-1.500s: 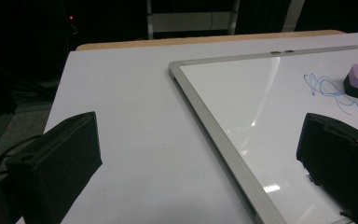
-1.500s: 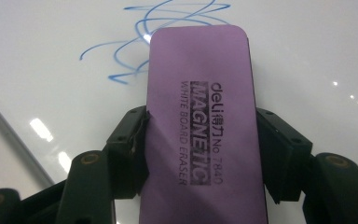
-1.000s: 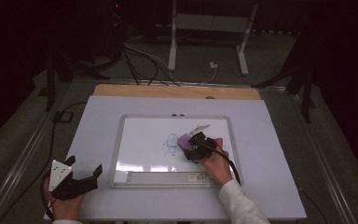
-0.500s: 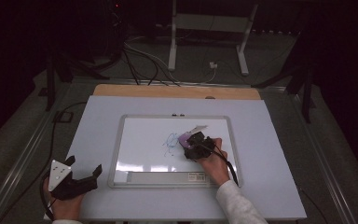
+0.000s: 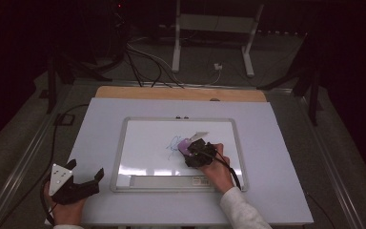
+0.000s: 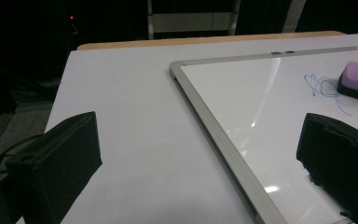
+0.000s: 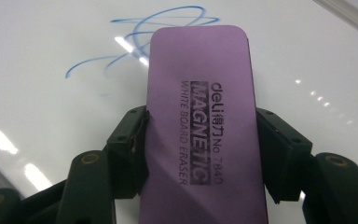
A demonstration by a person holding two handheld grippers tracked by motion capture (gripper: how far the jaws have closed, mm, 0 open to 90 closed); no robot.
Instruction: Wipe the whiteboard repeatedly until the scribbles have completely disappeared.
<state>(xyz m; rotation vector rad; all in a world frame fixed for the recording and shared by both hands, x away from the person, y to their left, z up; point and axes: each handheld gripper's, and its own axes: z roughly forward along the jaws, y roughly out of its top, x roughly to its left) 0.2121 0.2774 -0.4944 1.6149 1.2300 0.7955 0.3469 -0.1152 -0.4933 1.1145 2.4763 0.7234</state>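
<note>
A person's right gripper (image 5: 194, 149) clamps a purple whiteboard eraser (image 7: 204, 126) by its long sides, the two black jaws pressed against either edge, as seen in the right gripper view. The eraser, printed with the words "MAGNETIC WHITE BOARD ERASER", sits flat on the whiteboard (image 5: 138, 143), its far end just touching a loose blue scribble (image 7: 144, 35) drawn near the middle of the board. In the high view the right hand (image 5: 217, 167) reaches in from the board's lower right, and the board lies on a pale table (image 5: 276, 143) with a wooden strip along its far edge. The left gripper (image 5: 83, 179) rests near the table's front left corner, well apart from the eraser, its jaws spread wide with nothing between them; from its own camera the board's metal frame (image 6: 205, 112) runs diagonally past.
</note>
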